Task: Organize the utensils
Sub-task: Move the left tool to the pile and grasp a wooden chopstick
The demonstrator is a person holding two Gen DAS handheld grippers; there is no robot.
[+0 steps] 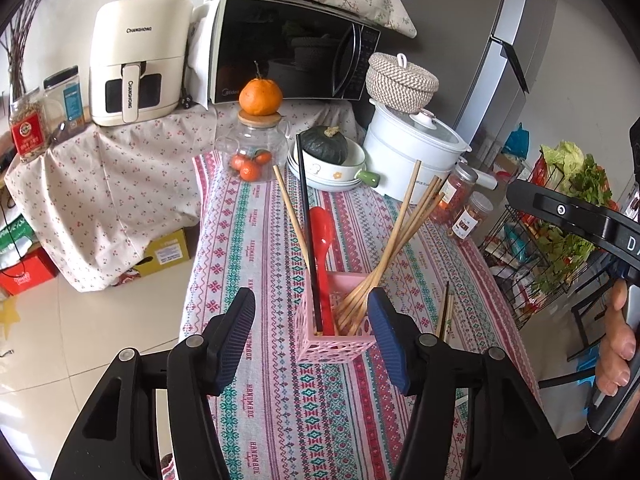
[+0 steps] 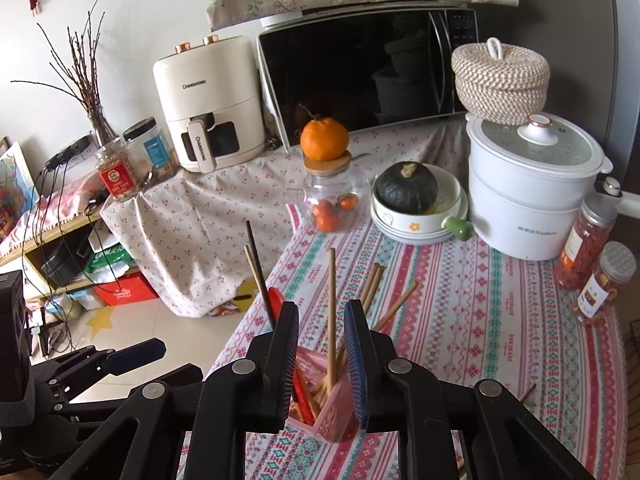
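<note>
A pink perforated utensil holder stands on the patterned tablecloth. It holds several wooden chopsticks, a black chopstick and a red spoon. My left gripper is open, its fingers either side of the holder, not touching. A few chopsticks lie on the cloth right of the holder. My right gripper is open just above the holder, with one upright wooden chopstick standing between its fingers, untouched.
At the table's far end stand a glass jar of oranges, a bowl with a green squash, a white pot and spice jars. A wire vegetable rack is right of the table; floor lies left.
</note>
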